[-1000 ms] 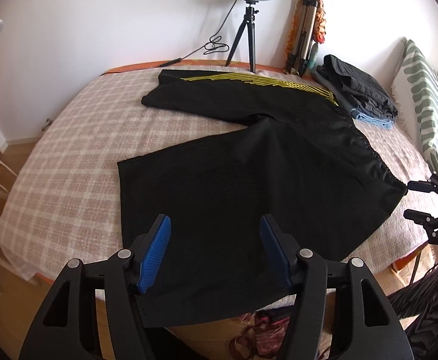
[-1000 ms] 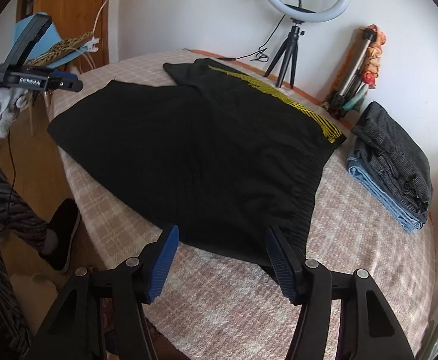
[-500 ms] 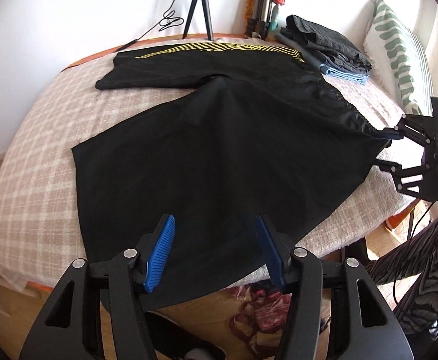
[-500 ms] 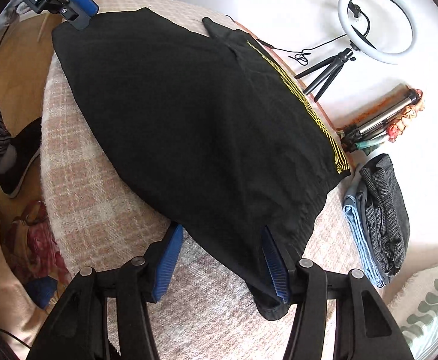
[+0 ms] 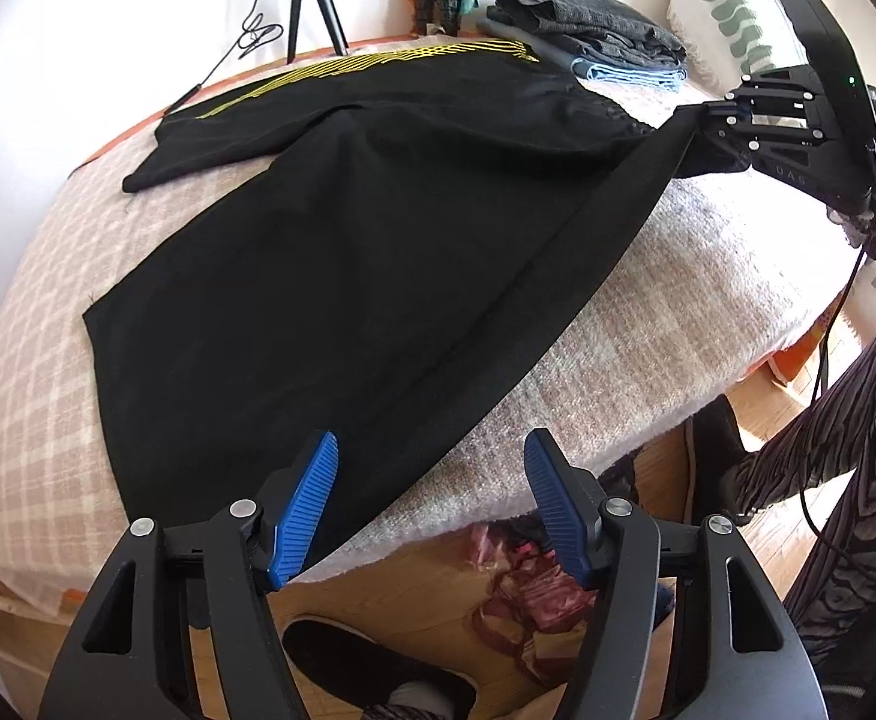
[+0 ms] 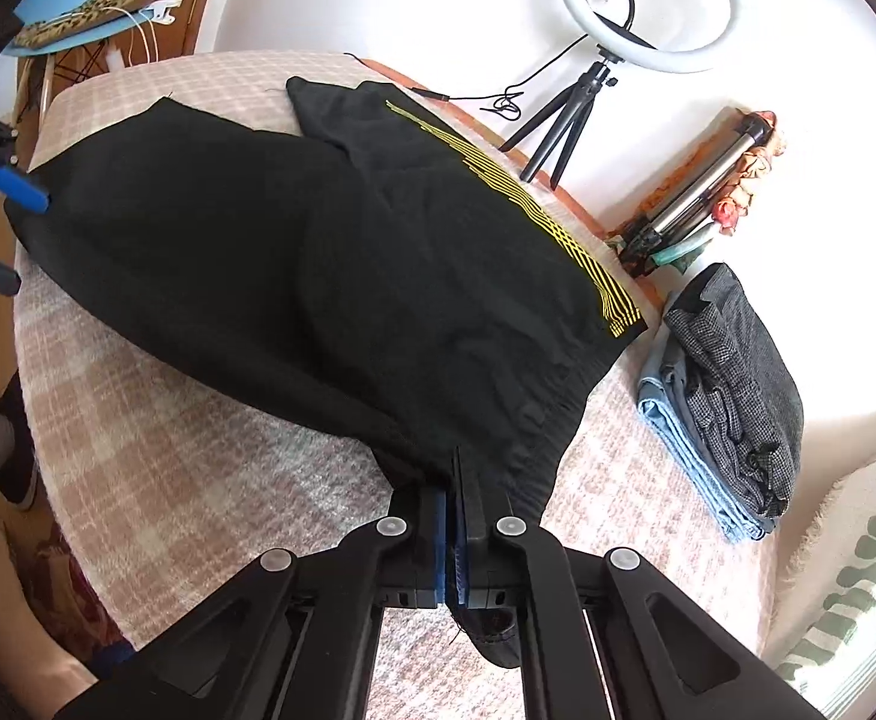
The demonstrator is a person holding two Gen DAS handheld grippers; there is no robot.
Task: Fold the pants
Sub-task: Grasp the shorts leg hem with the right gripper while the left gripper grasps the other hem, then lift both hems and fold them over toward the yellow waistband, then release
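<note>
Fingers [image 6: 438, 531] of the right gripper [image 6: 453, 531] pressed together on the waistband corner of the black pants [image 6: 318, 276] — cloth pinched between the blue pads and drawn up off the bed [image 6: 210, 456]. Left gripper [image 5: 432, 480] spread wide, nothing between its blue pads, hovering at the near hem of the closer leg, where the fabric edge slopes off the bed's front edge; not gripping yet.

Pants lying spread across the checked bedcover, both legs fanned apart, yellow-striped side along the far edge near the tripod [image 5: 312, 0]. Waist end lifted and taut toward the right gripper; the rest flat on the cover.

Judged progress: barely begun. One corner secured, no crease made, legs not yet laid one over the other. Left to do, as it seems — take hold of the hem with the left, bring the near leg over onto the striped one, then halve the length and set it down flat. Finished stack of folded clothes [image 6: 732, 390] beside the waistband, apart from it.
</note>
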